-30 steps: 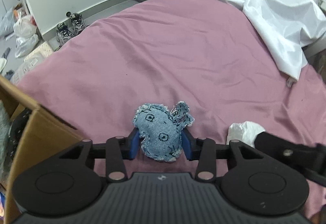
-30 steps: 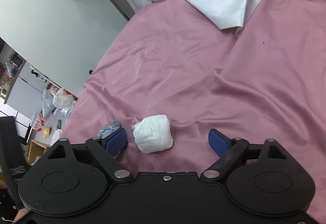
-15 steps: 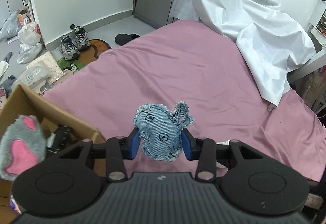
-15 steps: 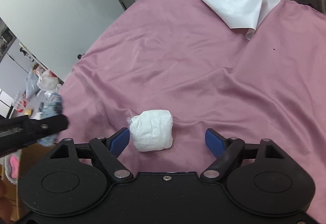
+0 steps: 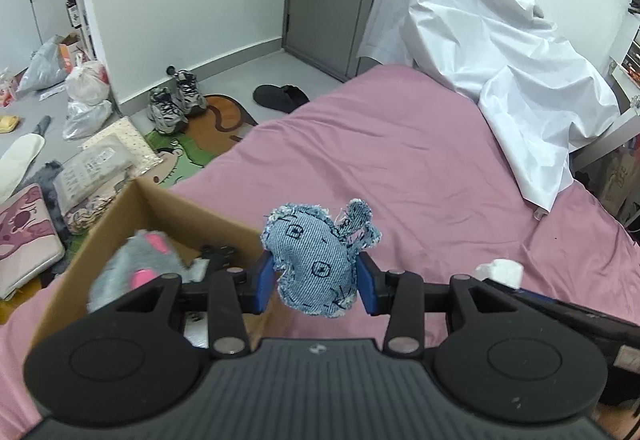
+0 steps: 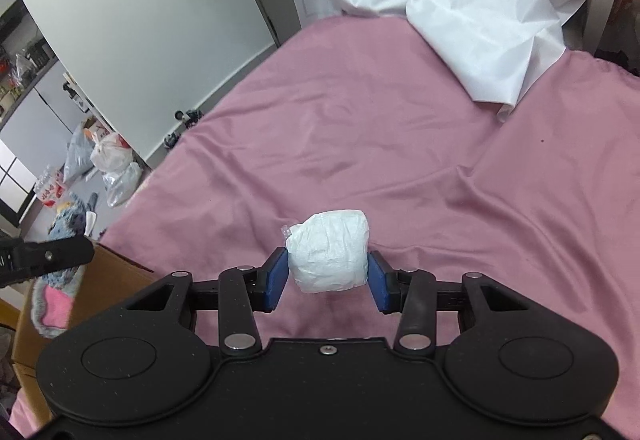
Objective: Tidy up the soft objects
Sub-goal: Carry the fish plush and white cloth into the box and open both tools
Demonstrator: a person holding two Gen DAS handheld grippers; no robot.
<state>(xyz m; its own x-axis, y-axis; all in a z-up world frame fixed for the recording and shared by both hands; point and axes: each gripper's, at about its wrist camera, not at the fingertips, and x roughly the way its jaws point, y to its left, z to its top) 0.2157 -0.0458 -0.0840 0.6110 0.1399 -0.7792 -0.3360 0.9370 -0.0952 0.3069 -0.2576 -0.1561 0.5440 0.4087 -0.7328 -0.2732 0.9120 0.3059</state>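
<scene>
Sitting squarely between the 2 blue pads of the left gripper [image 5: 317,282], the denim toy [image 5: 316,260] is pinched and held above the cardboard box's [image 5: 168,210] near edge. The right gripper [image 6: 328,278], whose jaws have just been closing, now presses its pads against both sides of the white bundle [image 6: 329,250] over the pink bedsheet [image 6: 360,128]. A grey-and-pink plush [image 5: 138,264] lies in the box.

Pink bed [image 6: 360,144] open ahead; cardboard box [image 5: 188,216] wall blocks left; white sheet [image 6: 460,12] heaped far end.
</scene>
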